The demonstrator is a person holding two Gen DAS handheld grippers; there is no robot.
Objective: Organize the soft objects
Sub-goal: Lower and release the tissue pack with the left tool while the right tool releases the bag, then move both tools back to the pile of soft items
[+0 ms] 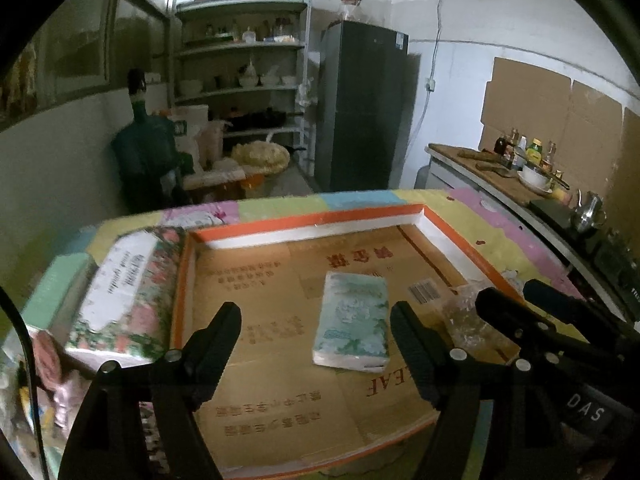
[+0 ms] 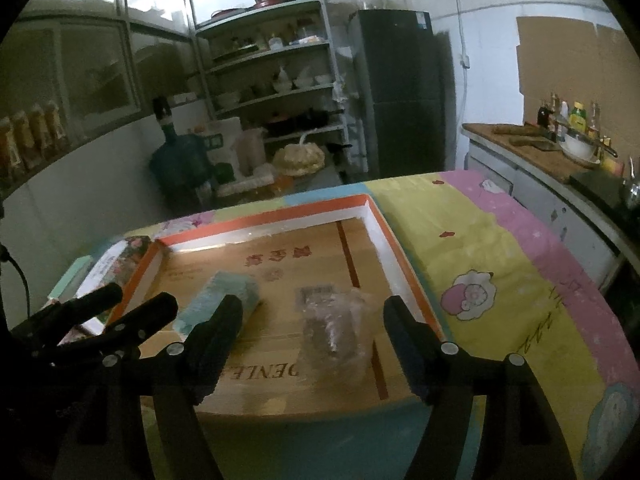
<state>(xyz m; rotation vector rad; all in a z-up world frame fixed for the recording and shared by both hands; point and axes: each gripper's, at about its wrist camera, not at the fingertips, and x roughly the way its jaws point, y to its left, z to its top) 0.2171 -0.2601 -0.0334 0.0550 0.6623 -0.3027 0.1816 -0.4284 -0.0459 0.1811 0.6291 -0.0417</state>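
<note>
A shallow cardboard tray with an orange rim lies on the cloth-covered table. Flat inside it lies a pale blue-green tissue pack. To its right is a crumpled clear plastic bag. My left gripper hovers over the tissue pack, open, its pads off the pack. My right gripper hovers open above the plastic bag with nothing gripped. Each gripper also shows in the other's view: the right gripper at the right edge and the left gripper at the left.
A floral-printed tissue pack lies outside the tray's left rim, with small pink items nearer me. The patchwork cloth stretches right. A counter with bottles stands at right; shelves, a fridge and a water jug stand behind.
</note>
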